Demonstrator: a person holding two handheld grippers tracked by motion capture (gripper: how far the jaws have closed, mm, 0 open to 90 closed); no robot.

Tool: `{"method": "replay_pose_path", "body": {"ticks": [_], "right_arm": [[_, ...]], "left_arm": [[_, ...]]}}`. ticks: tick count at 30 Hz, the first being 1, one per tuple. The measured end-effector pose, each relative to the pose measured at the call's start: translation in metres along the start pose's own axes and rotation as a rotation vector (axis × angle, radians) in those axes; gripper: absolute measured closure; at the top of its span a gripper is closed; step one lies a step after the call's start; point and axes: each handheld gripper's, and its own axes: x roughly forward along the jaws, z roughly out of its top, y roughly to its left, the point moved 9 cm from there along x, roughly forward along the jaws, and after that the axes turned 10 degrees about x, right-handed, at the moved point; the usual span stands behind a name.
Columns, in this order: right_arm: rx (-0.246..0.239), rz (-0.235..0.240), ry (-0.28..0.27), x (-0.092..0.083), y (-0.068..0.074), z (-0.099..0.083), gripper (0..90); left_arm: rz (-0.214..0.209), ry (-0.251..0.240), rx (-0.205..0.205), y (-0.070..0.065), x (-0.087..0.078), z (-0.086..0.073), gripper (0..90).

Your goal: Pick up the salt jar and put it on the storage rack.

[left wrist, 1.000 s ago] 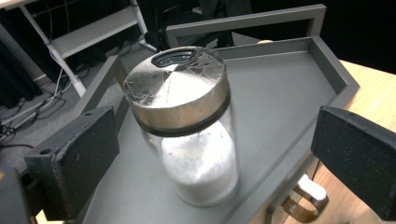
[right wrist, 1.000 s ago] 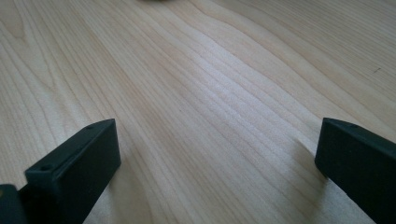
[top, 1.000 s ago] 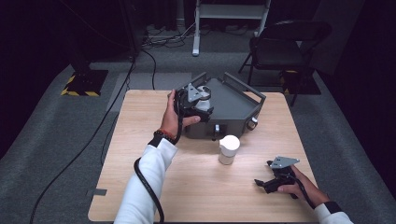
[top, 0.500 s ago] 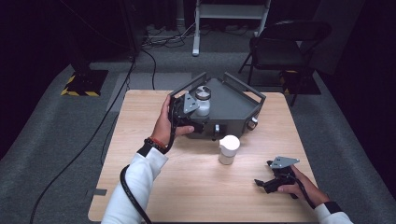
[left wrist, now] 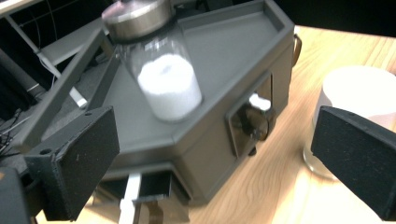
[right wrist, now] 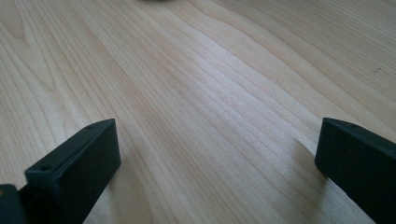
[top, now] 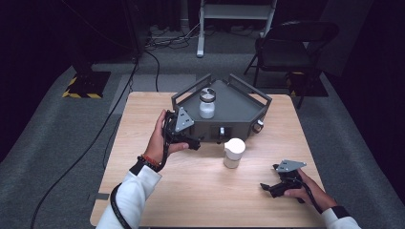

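Released a moment ago, the clear glass jar with a metal lid [top: 207, 102], half full of white powder, now stands alone on the flat top of the dark grey angular metal box [top: 239, 102], while the left gripper [top: 193, 142] has drawn back toward the person. Nearest, the right gripper [top: 271, 186] lies low on the pale, fine-grained wooden counter [top: 191, 191], its jaws spread wide and holding nothing. A squat white cylindrical cup [top: 234, 152] stands just before the box's front wall. Left of it, the left gripper, cradled in an upturned hand with a white sleeve, points at the box, jaws wide apart and empty.
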Motion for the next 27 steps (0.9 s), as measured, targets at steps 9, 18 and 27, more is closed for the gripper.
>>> {"method": "replay_pose_path", "body": {"ticks": [9,18,27], "right_arm": [[0.0,0.0,0.0,0.0,0.0,0.0,0.0],[0.0,0.0,0.0,0.0,0.0,0.0,0.0],[0.0,0.0,0.0,0.0,0.0,0.0,0.0]], "left_arm": [[-0.02,0.01,-0.019,-0.008,-0.012,-0.022,0.7],[-0.056,0.059,-0.017,-0.018,-0.02,-0.043,0.7],[-0.072,0.104,-0.031,-0.027,-0.028,-0.066,0.7]]}}
